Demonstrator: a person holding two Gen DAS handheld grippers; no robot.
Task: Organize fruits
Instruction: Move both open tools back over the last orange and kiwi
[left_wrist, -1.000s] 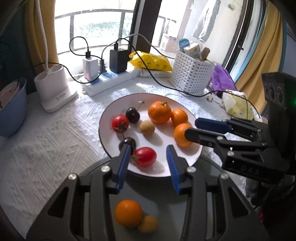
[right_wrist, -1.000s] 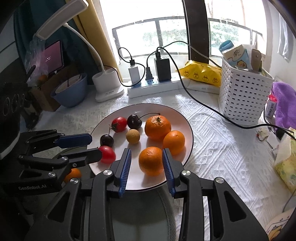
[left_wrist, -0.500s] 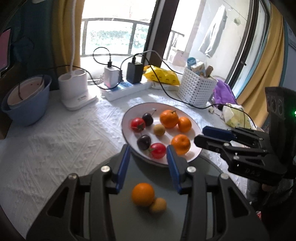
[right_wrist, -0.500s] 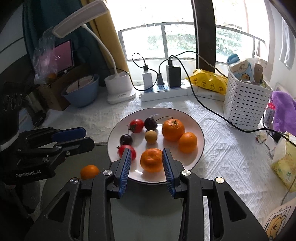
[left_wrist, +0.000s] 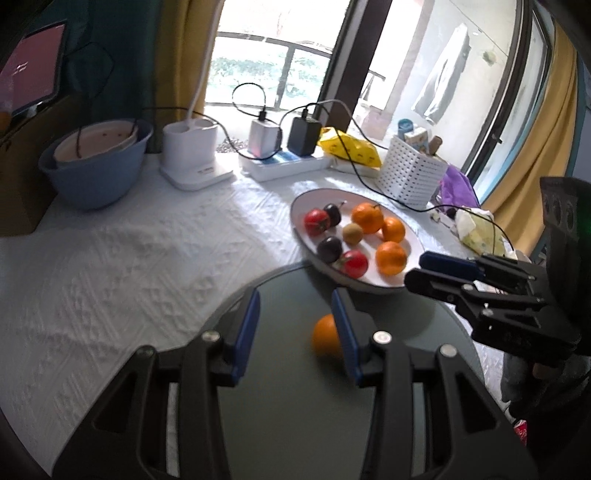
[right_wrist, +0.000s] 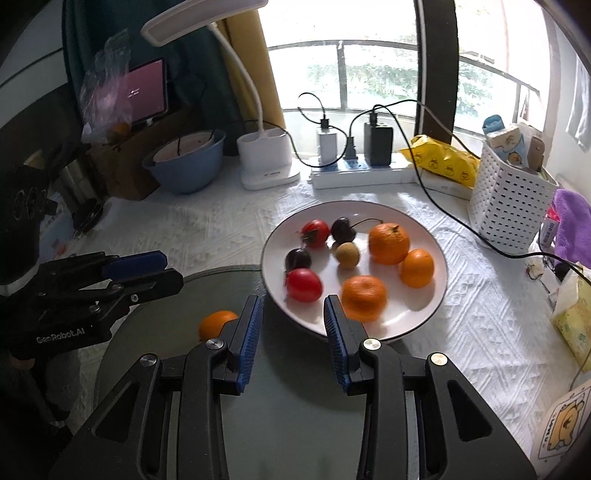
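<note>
**Eight fruits on the plate, one orange already sorted**

Eight pieces sit on the white round ceramic plate (right_wrist: 424, 317): three oranges, two red cherry tomatoes, two dark cherries and a small tan round fruit (right_wrist: 347, 254). One orange tangerine (right_wrist: 216, 323) lies apart on the dark grey round tray (right_wrist: 295, 424) at the near edge of the table.

Your left gripper (left_wrist: 295, 328) and right gripper (right_wrist: 291, 334) both hang over the tray with nothing between their blue pads; the jaws stand apart and empty.

I judge the nearest orange (right_wrist: 364, 297) the likely next pick. Watch these risks:

- Round fruit can roll off the shallow tray if released from a height.
- A tomato (right_wrist: 303, 284) lies just beside the plate's near-left rim; a careless approach could knock it out.
- The black cable (right_wrist: 461, 225) runs close by the plate's far-right side and could snag.
- Your grippers work near each other and may collide.
</note>
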